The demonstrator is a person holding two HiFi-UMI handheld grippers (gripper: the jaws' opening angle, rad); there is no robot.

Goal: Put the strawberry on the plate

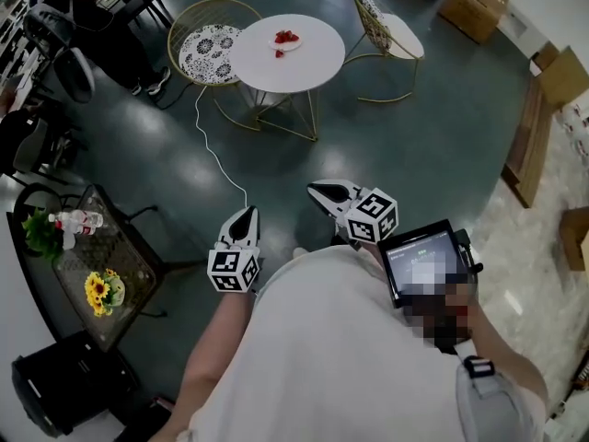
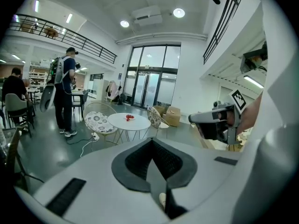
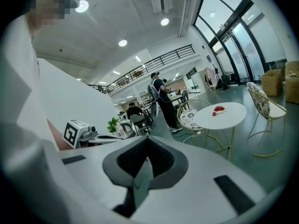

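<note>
Dark teal floor (image 1: pixel 414 145) — a wide stretch of it lies between the grippers at lower centre and the round white table (image 1: pixel 304 67) at upper centre. A white cable (image 1: pixel 216 155) trails across it. Gold-wire seats flank the table: a patterned-cushion chair (image 1: pixel 210 52) just beside its left edge, a second chair (image 1: pixel 386 30) near its right. A dark side table (image 1: pixel 129 256) sits off at lower left.

Left gripper (image 1: pixel 247 214): jaws pressed together, nothing between them. Right gripper (image 1: pixel 315 190): jaws likewise together, empty. Both point toward the white table, well apart from it.

White plate (image 1: pixel 285 42) on the upper middle of the tabletop carries a few red strawberries (image 1: pixel 287 36). One loose strawberry (image 1: pixel 279 53) — small, red — lies on the tabletop just below the plate's edge.
</note>
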